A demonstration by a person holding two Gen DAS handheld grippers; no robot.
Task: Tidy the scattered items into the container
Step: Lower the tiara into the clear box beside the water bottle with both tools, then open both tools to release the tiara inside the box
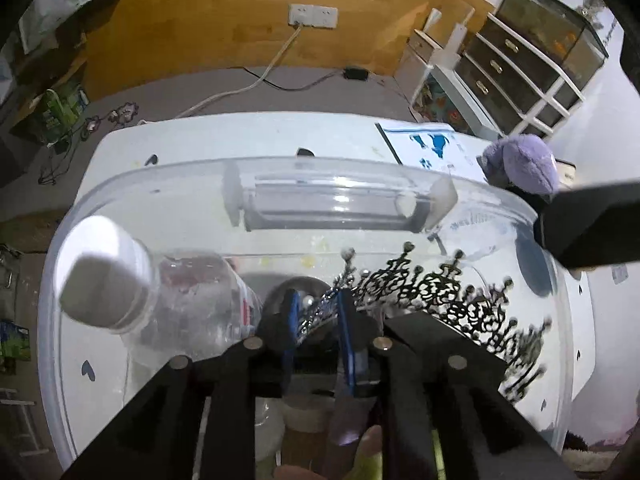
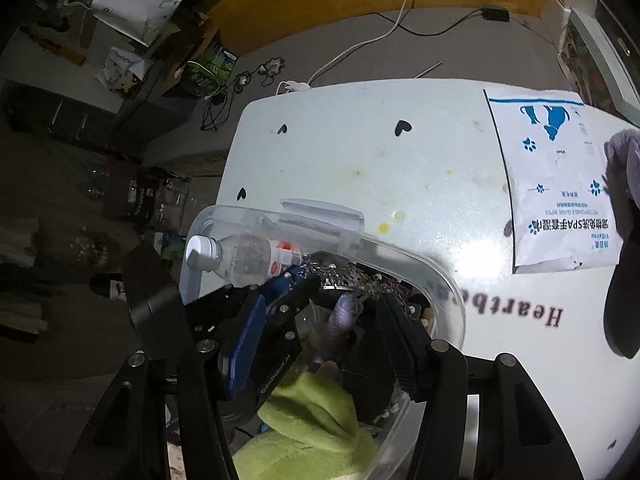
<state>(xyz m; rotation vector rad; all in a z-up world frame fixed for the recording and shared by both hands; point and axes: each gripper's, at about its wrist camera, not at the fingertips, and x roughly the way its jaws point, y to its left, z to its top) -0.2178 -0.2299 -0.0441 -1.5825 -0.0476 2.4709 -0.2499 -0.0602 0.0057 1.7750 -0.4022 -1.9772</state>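
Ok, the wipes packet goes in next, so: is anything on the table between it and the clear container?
Nothing visible. The table is bare between the wipes packet and the container rim. Only a purple plush overlaps the packet's outer edge, on the side away from the container.

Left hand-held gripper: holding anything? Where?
Silver tiara sits between the left hand-held gripper pads, inside the container; whether they clamp it cannot be told.

The table (image 2: 400, 168) reads "Heartbe…", and the white pouch (image 2: 556, 184) reads "PET DISPOSABLE GLOVE WIPES" and "SPA"
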